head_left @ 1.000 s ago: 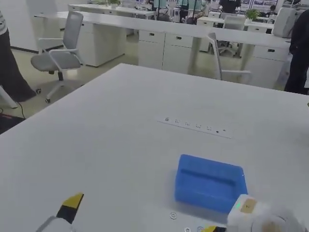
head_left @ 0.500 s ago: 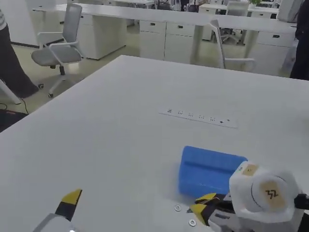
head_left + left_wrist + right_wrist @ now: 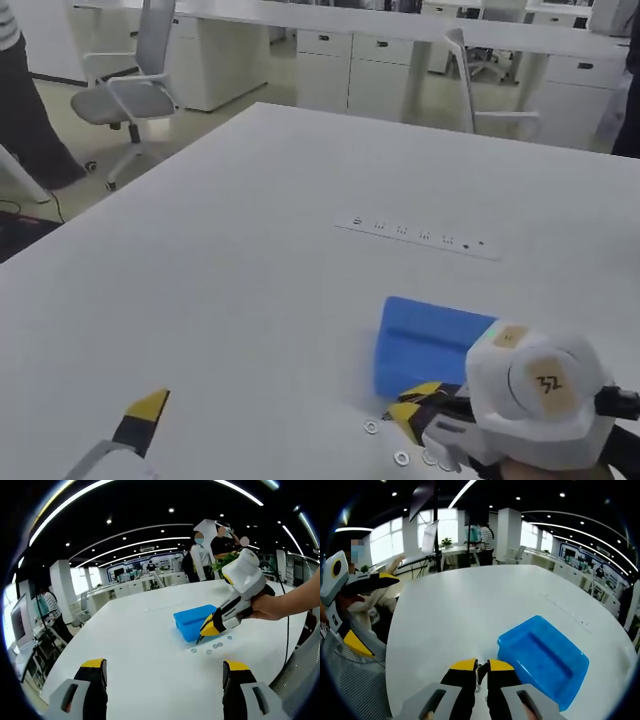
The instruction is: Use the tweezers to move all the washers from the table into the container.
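Observation:
The blue container (image 3: 425,338) (image 3: 194,621) (image 3: 542,657) sits on the white table (image 3: 250,260). Several small metal washers (image 3: 371,428) (image 3: 208,651) lie loose on the table just in front of it. My right gripper (image 3: 405,412) (image 3: 207,629) (image 3: 481,666) hovers over the washers, shut on thin dark tweezers (image 3: 480,676) whose tip (image 3: 198,640) points down near them. My left gripper (image 3: 165,667) stands wide open and holds nothing, well back from the washers. One of its yellow-tipped fingers (image 3: 148,410) shows at the lower left of the head view.
A strip of sockets (image 3: 415,237) is set into the table beyond the container. Office chairs (image 3: 130,95) and desks stand past the far edge. People stand behind the table (image 3: 202,555). Bare tabletop spreads to the left of the container.
My right gripper has risen into the head view from the lower right and now sits over the washers in front of the container. The head camera has tilted slightly.

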{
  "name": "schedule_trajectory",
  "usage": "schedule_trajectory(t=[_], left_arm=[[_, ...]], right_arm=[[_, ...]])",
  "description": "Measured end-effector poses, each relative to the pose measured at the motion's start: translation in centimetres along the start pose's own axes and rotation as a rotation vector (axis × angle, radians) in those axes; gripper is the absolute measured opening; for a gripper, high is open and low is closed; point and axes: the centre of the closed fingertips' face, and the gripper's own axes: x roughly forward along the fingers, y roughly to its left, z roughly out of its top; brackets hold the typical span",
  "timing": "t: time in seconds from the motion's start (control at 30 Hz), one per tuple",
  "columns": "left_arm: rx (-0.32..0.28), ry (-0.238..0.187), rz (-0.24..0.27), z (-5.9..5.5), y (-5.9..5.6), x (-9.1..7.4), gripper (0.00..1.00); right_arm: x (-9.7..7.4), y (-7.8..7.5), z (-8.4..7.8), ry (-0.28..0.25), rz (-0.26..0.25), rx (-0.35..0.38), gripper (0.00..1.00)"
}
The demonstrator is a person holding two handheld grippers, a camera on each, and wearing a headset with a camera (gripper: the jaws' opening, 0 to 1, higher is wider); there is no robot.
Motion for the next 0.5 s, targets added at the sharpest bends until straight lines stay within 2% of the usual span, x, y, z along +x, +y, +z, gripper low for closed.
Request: schedule_trajectory(t=[0.23,0.5], left_arm=[[-0.012,0.011,0.002,-0.2,0.1,0.1,0.99],[0.006,0.032,-0.005,-0.6,-0.1,0.2,0.99]], right_arm=[[0.6,-1.0,0.5,-0.015,-0.009,0.033,0.04],[1.1,-1.8,1.0,-0.035,-0.017,0.061,0.04]])
